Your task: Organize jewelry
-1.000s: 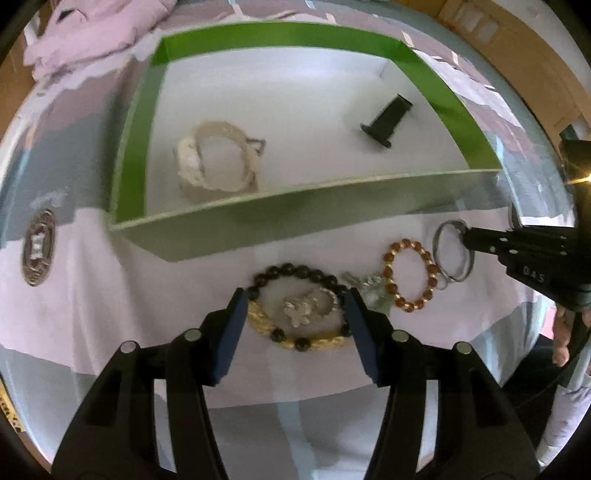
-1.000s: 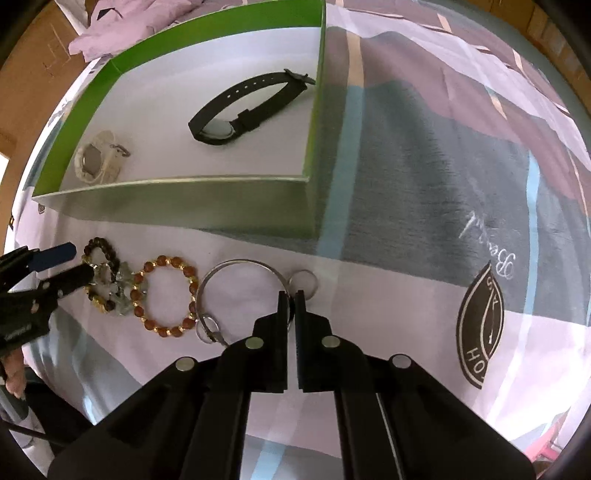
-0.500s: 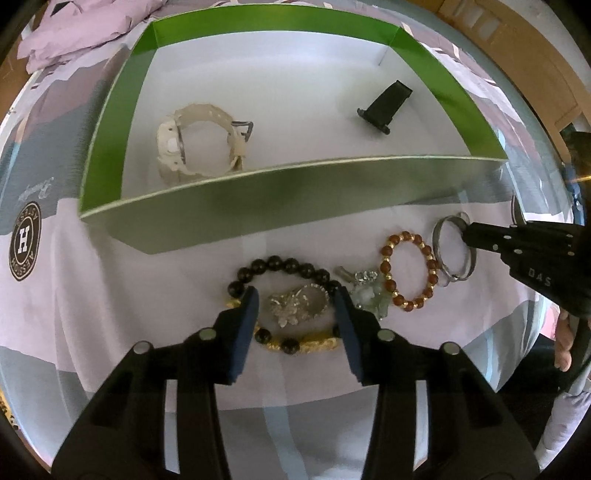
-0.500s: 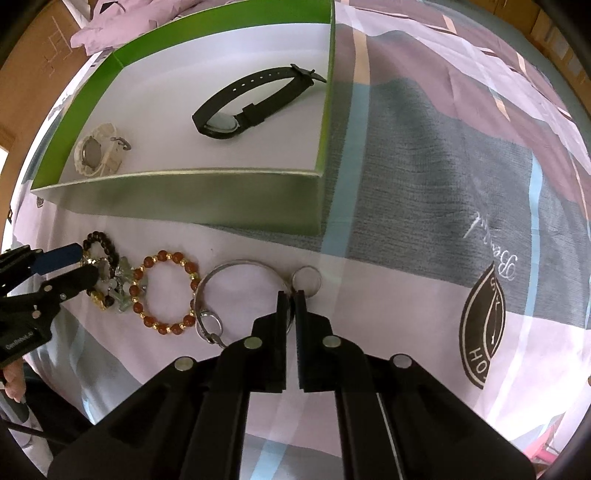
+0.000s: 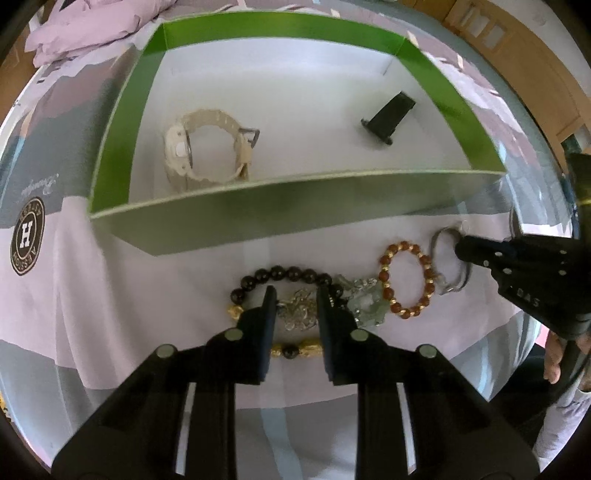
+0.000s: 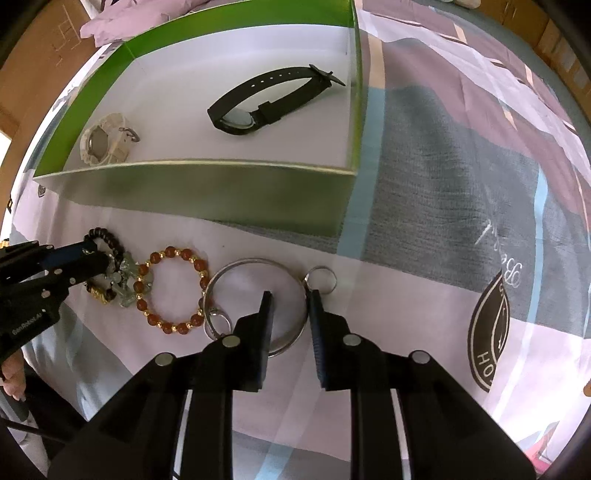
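Left hand-held gripper (image 5: pixel 293 306) is part-closed around the silver charm bracelet (image 5: pixel 298 309) lying within the black bead bracelet (image 5: pixel 284 275) on the bed. Light, limp; its bunched middle is judged best. Right hand-held gripper (image 6: pixel 290 306) is open astride the silver bangle (image 6: pixel 255 301), rigid, slippery.

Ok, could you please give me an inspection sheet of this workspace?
Surface: patterned bedsheet, lilac and grey.
Job's things: green box holding cream watch and black watch; black bead bracelet, pale green charm, amber bracelet, silver bangle, small ring on sheet.
Clutter: nothing seen.
Grippers: left gripper flanks silver charm, contact unclear; right gripper open, straddling bangle rim.
Cables: nothing seen.
Surroundings: lilac bedding, wooden furniture.
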A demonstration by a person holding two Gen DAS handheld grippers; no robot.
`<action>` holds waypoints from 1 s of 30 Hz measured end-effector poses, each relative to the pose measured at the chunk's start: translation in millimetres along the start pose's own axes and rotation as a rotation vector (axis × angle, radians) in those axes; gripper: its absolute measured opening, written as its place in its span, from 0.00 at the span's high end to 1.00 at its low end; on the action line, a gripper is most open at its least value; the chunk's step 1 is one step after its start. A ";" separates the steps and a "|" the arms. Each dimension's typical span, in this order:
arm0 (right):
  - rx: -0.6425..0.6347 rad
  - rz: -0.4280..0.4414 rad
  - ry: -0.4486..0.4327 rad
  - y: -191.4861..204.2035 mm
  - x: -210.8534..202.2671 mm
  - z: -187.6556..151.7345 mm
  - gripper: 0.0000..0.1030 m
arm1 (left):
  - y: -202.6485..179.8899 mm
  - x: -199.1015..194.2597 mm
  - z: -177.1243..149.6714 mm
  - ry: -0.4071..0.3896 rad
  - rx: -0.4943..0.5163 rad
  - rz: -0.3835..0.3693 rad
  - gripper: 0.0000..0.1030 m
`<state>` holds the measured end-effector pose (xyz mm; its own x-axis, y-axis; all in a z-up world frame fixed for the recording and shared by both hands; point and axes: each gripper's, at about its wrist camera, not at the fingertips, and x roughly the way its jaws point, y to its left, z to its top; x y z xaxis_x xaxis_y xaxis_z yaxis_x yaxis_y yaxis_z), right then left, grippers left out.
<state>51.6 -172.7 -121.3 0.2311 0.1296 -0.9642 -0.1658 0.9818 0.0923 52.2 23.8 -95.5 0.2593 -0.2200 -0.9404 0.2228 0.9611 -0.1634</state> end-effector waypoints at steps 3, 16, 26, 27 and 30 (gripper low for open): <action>-0.003 -0.001 -0.007 0.8 -2.7 -2.3 0.97 | -2.1 -5.7 1.1 -0.017 0.008 0.000 0.79; -0.003 0.093 -0.095 -1.5 -43.4 -4.2 0.97 | 0.1 -34.7 -5.5 -0.078 0.017 0.026 0.79; -0.024 0.056 -0.081 2.2 -35.5 -4.1 0.97 | -0.7 -34.0 -2.7 -0.083 0.015 0.024 0.79; -0.021 0.057 -0.082 1.3 -35.5 -4.2 0.97 | -0.7 -34.7 -2.7 -0.085 0.017 0.021 0.79; -0.019 0.070 -0.078 2.1 -34.1 -4.0 0.97 | -2.6 -38.4 -2.7 -0.097 0.028 0.017 0.79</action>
<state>39.5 -175.5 -89.1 0.2918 0.2087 -0.9334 -0.2024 0.9673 0.1529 39.2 30.1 -59.7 0.3530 -0.2202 -0.9093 0.2435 0.9600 -0.1379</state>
